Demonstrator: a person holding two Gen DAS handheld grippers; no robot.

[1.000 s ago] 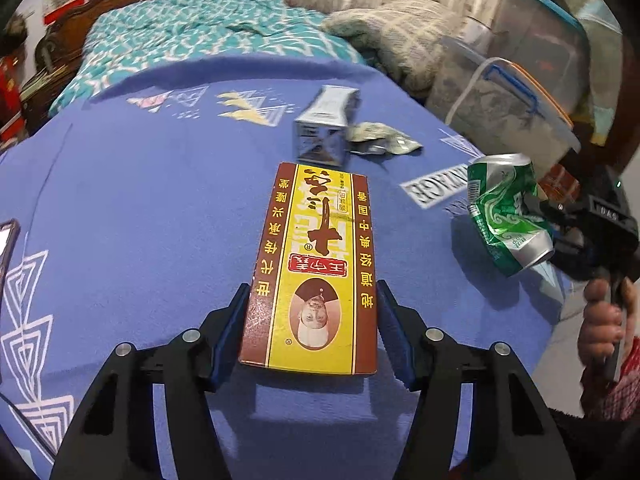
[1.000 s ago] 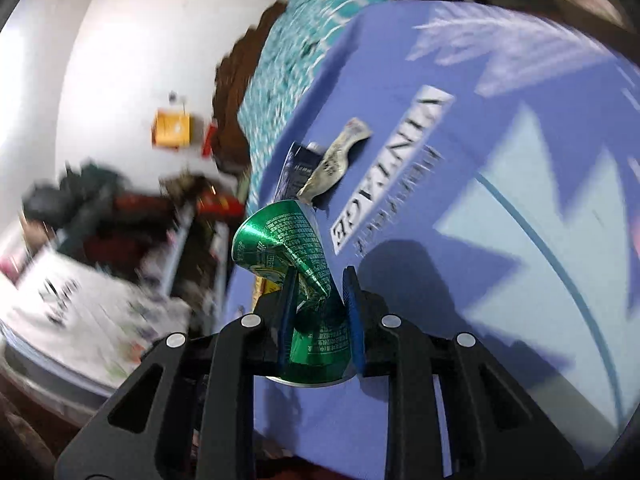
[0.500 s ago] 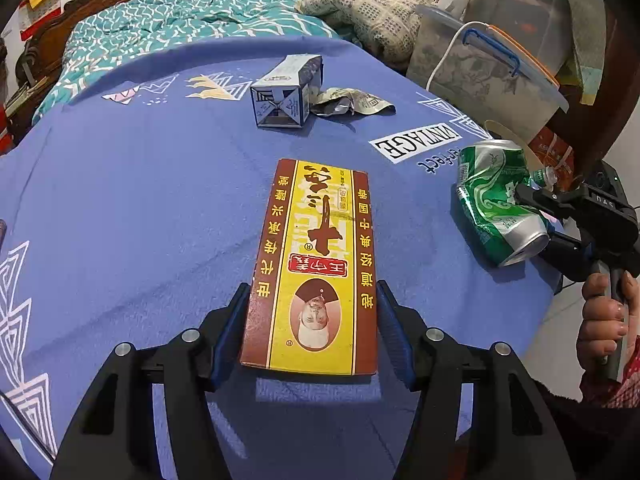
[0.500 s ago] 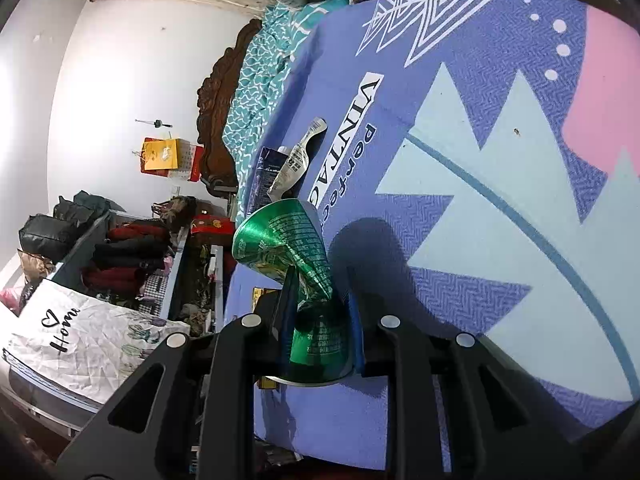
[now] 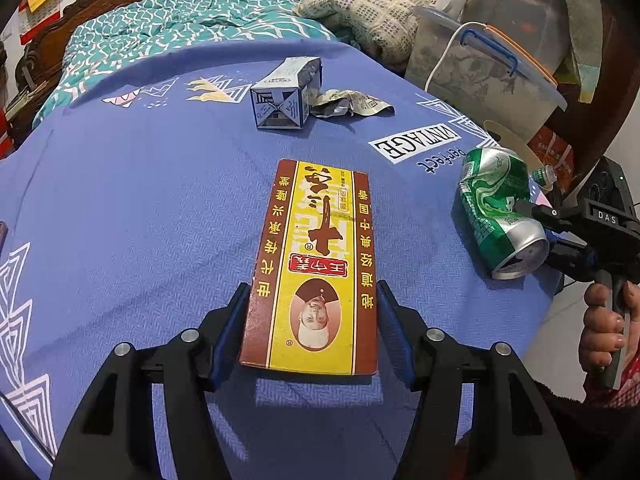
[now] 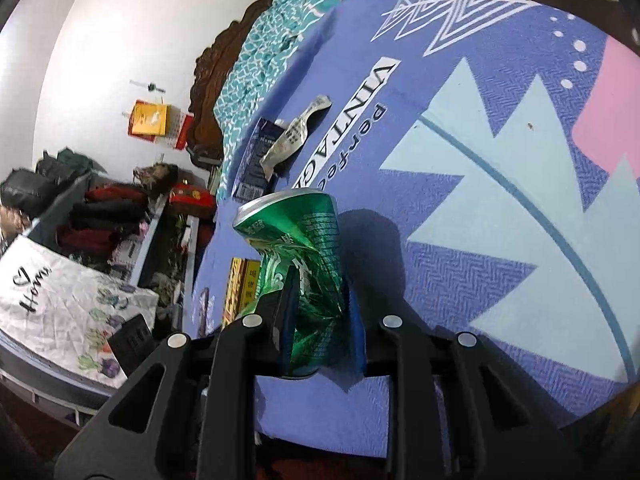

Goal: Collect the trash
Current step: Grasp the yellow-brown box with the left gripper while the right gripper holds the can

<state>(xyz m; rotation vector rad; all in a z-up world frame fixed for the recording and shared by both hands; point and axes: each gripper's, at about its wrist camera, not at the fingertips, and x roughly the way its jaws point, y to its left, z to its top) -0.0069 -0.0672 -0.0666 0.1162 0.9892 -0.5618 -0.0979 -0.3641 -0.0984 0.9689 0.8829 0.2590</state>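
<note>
My left gripper (image 5: 310, 328) is shut on a flat yellow and brown carton (image 5: 316, 264), held over the blue tablecloth (image 5: 140, 200). My right gripper (image 6: 316, 312) is shut on a crushed green can (image 6: 304, 256); the can also shows in the left wrist view (image 5: 498, 208), low over the table's right edge. A small blue and white box (image 5: 285, 94) and a crumpled foil wrapper (image 5: 348, 103) lie further back on the cloth; the box (image 6: 254, 160) and wrapper (image 6: 294, 134) also show in the right wrist view.
A clear plastic storage bin (image 5: 484, 68) with a blue handle stands beyond the table's right edge. A bed with a teal cover (image 5: 160, 32) lies behind the table. Shelves with clothes (image 6: 100, 216) stand at the left.
My left gripper has moved back with the carton, so the box and wrapper look nearer the middle. My right gripper has lowered the can toward the table's right edge.
</note>
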